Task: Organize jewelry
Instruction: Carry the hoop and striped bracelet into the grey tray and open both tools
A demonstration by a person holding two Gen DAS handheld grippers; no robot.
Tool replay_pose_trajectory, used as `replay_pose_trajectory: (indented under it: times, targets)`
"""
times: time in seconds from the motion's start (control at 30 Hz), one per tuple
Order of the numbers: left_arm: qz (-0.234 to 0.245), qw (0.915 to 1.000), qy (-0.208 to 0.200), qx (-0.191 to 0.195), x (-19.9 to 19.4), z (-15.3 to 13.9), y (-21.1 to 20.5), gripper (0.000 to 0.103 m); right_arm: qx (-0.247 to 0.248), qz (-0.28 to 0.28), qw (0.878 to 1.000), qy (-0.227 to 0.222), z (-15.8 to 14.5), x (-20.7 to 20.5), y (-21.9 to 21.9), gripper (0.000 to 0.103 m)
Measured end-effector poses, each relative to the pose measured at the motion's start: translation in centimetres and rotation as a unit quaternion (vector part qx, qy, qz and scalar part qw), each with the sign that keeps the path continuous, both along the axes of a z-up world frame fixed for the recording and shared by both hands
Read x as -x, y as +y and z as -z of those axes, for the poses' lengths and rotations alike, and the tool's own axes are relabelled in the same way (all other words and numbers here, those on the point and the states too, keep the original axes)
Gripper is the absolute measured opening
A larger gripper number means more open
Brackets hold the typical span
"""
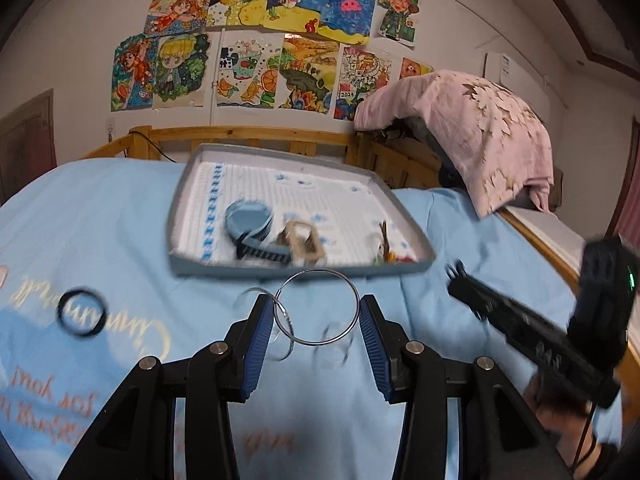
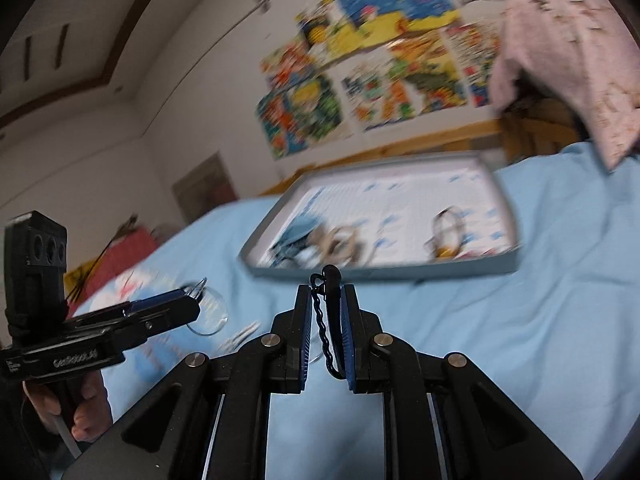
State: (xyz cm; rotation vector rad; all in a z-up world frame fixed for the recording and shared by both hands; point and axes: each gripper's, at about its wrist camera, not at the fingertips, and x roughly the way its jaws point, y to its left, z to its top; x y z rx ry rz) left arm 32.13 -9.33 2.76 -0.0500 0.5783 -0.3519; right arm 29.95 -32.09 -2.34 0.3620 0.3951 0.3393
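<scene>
Blue bedding (image 1: 100, 208) covers a bed with a wooden frame, and bright drawings (image 1: 264, 40) are stuck on the white wall behind it. Farthest left on the bedding lies a black ring (image 1: 82, 312), well apart from everything else. Right of it, a grey tray (image 1: 180, 208) sits tilted on the bedding; inside are a blue bangle (image 1: 248, 216), a pale rectangular piece (image 1: 304, 240) just beside it, and some small bits near the right corner, too blurred to name. In front of the tray the left gripper (image 1: 316, 312) is wide open, with a thin silver hoop (image 1: 316, 308) between its fingers; the hoop touches the left pad, but I cannot tell whether it is gripped or lying on the bedding. Faint clear rings show blurred on the bedding beneath it. Farther right, the right gripper (image 2: 326, 292) is almost closed on a black chain (image 2: 326, 336), which hangs between the pads with a clasp poking out at the tips. A pink cloth (image 1: 480, 136) is draped over the frame at far right.
</scene>
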Motion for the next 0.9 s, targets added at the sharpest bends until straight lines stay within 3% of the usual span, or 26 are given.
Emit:
replay_pose_trajectory:
  times: [0.27,0.4,0.57,0.67,0.9]
  targets:
    - [0.006,0.9998,0.016,0.008,-7.8,-1.5,-4.3,0.042,0.022,0.044,0.999,0.005,1.0,-3.7,-2.2,0.013]
    - [-0.002,0.9992,0.038,0.015,-11.1,-0.5,-6.0,0.042,0.026,0.056,0.998,0.004,1.4,-6.5,-3.8,0.013]
    - [-0.02,0.9959,0.073,0.05,-13.6,1.8,-6.2,0.042,-0.017,0.071,0.997,0.029,3.2,-9.8,-6.1,0.013]
    - [-0.029,0.9938,0.082,0.069,-14.5,2.5,-6.1,0.042,-0.04,0.081,0.996,0.019,3.4,-11.2,-7.1,0.013]
    - [-0.033,0.9966,0.074,0.016,-15.7,4.0,-6.9,0.042,-0.007,0.07,0.997,0.017,3.8,-14.1,-6.0,0.013]
